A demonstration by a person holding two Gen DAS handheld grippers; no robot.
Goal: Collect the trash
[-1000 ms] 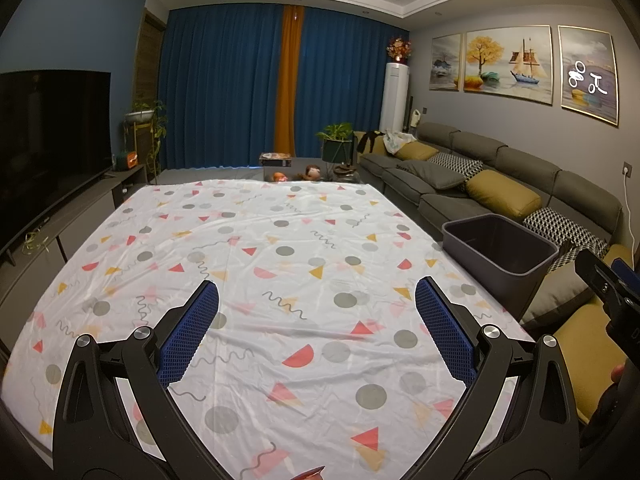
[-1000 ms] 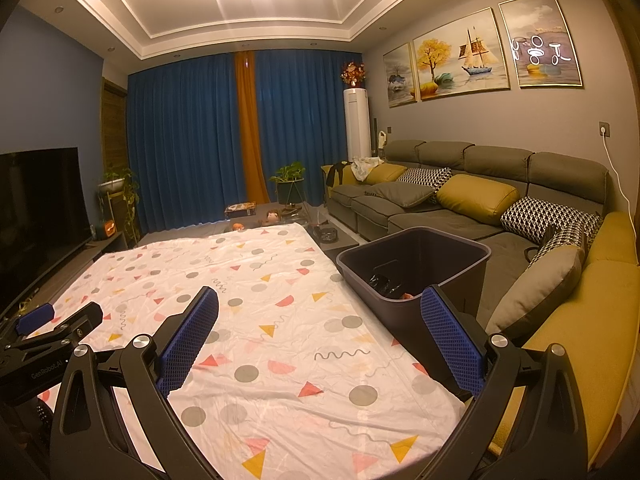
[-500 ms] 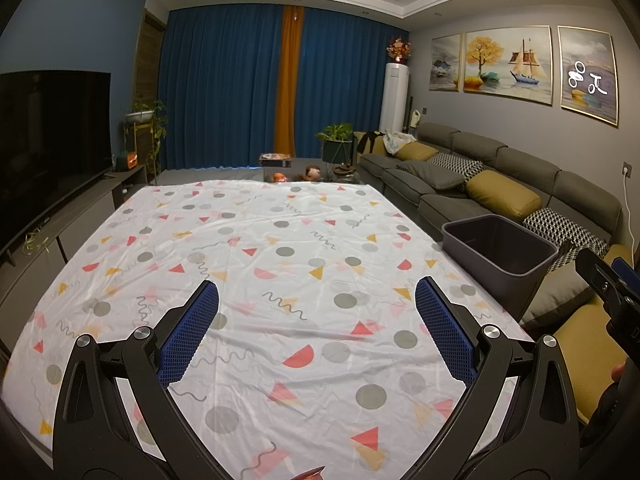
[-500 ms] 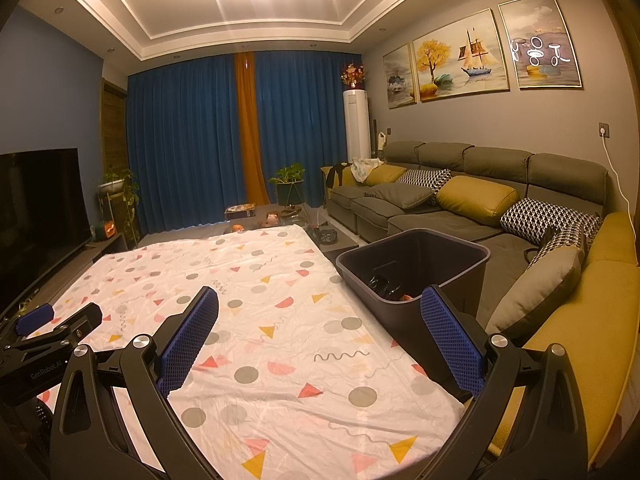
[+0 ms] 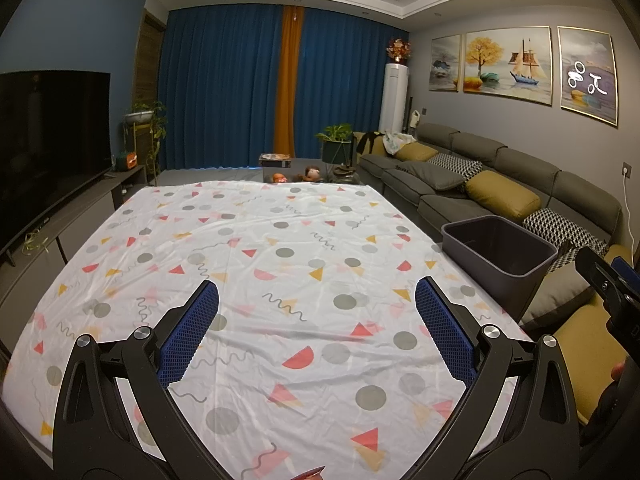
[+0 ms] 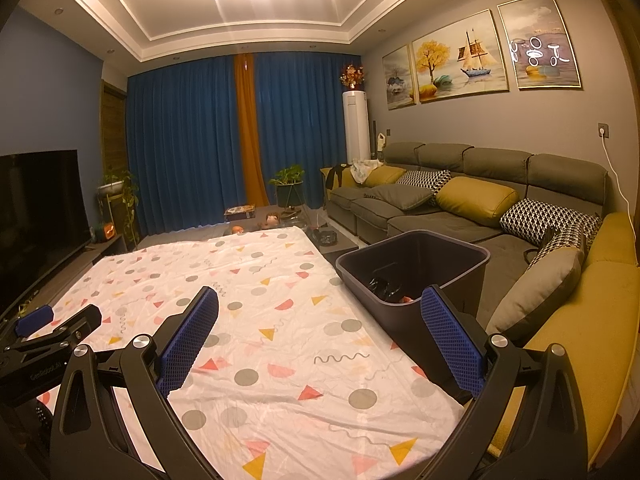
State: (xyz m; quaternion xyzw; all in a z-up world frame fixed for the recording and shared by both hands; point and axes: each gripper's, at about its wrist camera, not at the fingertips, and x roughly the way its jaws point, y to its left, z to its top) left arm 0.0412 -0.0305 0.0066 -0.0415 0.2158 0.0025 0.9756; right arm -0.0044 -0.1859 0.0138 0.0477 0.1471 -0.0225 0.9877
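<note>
Grey bin (image 6: 416,276) beside patterned cloth (image 5: 280,264); left gripper (image 5: 316,312), right gripper (image 6: 320,320) jaws spread, holding nothing.

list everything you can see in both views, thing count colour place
bin: 1, dark grey, right table edge by the sofa; dark items and something red inside
tablecloth: 1, white with coloured shapes, covers the table
sofa: 1, grey, along right wall
cushions: several, mustard, grey and patterned, on sofa
paintings: 3, on right wall
curtains: blue with an orange strip, far wall
TV: 1, black, left wall
plants: 2, green, near curtains
left tool: 1, black with blue pads, open, empty
right tool: 1, same, open, empty
</note>
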